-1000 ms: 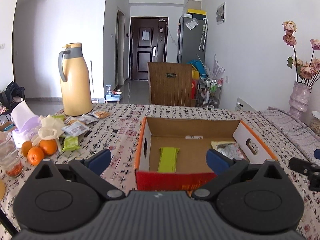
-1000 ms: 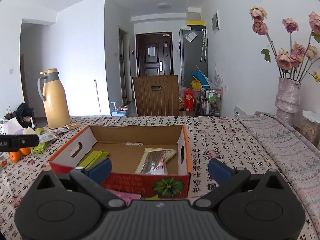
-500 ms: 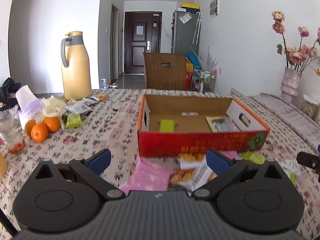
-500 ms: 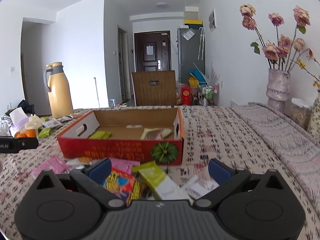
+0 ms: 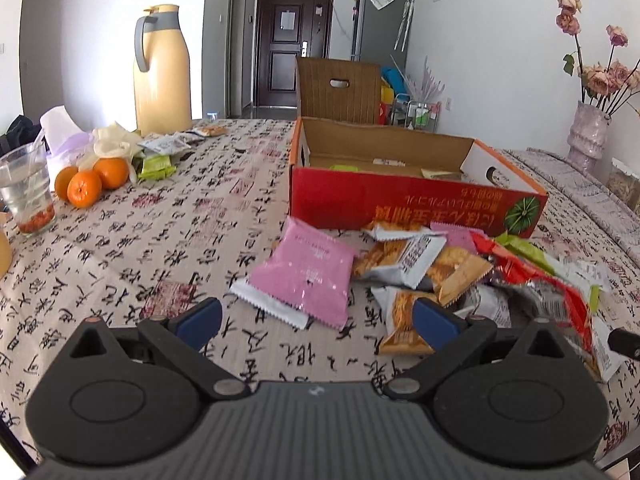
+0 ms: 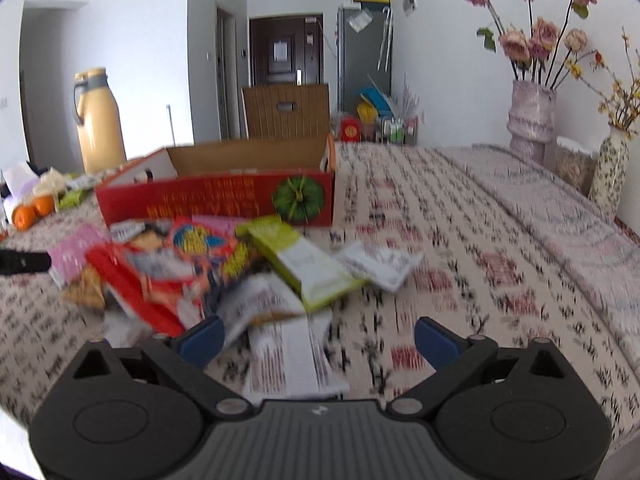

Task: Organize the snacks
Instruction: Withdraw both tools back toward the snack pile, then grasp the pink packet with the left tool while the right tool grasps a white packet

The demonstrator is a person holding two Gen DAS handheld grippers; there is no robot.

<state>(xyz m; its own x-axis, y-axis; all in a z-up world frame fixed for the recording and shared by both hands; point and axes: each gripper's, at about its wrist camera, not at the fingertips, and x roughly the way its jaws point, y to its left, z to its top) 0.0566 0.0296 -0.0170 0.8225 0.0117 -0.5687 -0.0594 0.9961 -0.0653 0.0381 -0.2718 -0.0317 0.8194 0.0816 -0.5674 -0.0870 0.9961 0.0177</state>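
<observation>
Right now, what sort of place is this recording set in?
Most likely a home's dining area: a table under a patterned cloth, a fridge by the entrance door, and vases of dried flowers.

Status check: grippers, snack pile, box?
Left gripper open, empty, facing pink packet. Right gripper open, empty, over white packet. Snack pile loose before red box. Nothing blocking.

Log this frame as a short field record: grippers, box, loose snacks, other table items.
left gripper: open, empty, facing the pink packet
right gripper: open, empty, above a white packet
box: red cardboard, open top, contents barely visible
snack pile: loose packets in front of the box
green bar: on the pile
also on table: oranges, yellow thermos
</observation>
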